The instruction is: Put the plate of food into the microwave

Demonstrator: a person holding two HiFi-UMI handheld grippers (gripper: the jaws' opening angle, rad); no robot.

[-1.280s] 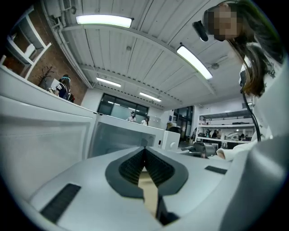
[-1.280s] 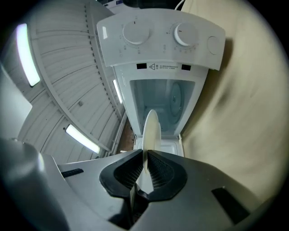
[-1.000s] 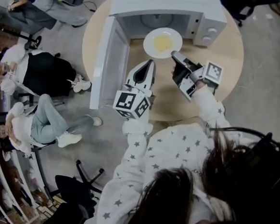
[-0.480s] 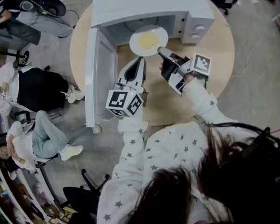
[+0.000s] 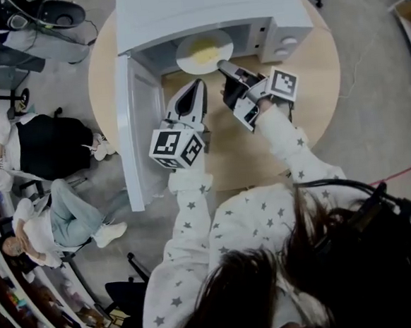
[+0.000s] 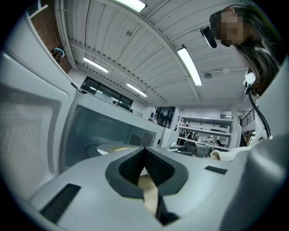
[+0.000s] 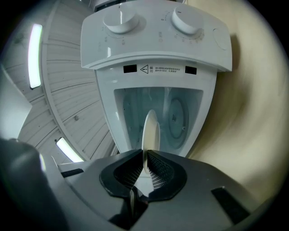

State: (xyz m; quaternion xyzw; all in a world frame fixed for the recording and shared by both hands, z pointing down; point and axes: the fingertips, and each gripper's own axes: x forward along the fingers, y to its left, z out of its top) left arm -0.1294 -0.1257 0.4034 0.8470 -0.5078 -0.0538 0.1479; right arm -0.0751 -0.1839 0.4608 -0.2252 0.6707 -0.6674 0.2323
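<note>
A white plate (image 5: 204, 51) with yellow food is held level at the mouth of the open white microwave (image 5: 200, 8), its far half under the roof. My right gripper (image 5: 223, 68) is shut on the plate's near rim. In the right gripper view the plate (image 7: 150, 130) shows edge-on between the jaws, in front of the cavity and its glass turntable (image 7: 177, 115). My left gripper (image 5: 197, 87) hangs just left of the plate, shut and empty. In the left gripper view the plate (image 6: 111, 148) lies beyond the closed jaws of my left gripper (image 6: 145, 152).
The microwave door (image 5: 136, 126) swings wide open to the left and reaches past the round wooden table (image 5: 306, 95). Two control knobs (image 5: 285, 45) sit right of the opening. People sit on chairs (image 5: 45, 147) on the floor at the left.
The right gripper has carried the plate forward, from in front of the microwave into its opening. The left gripper has moved along beside it, still shut.
</note>
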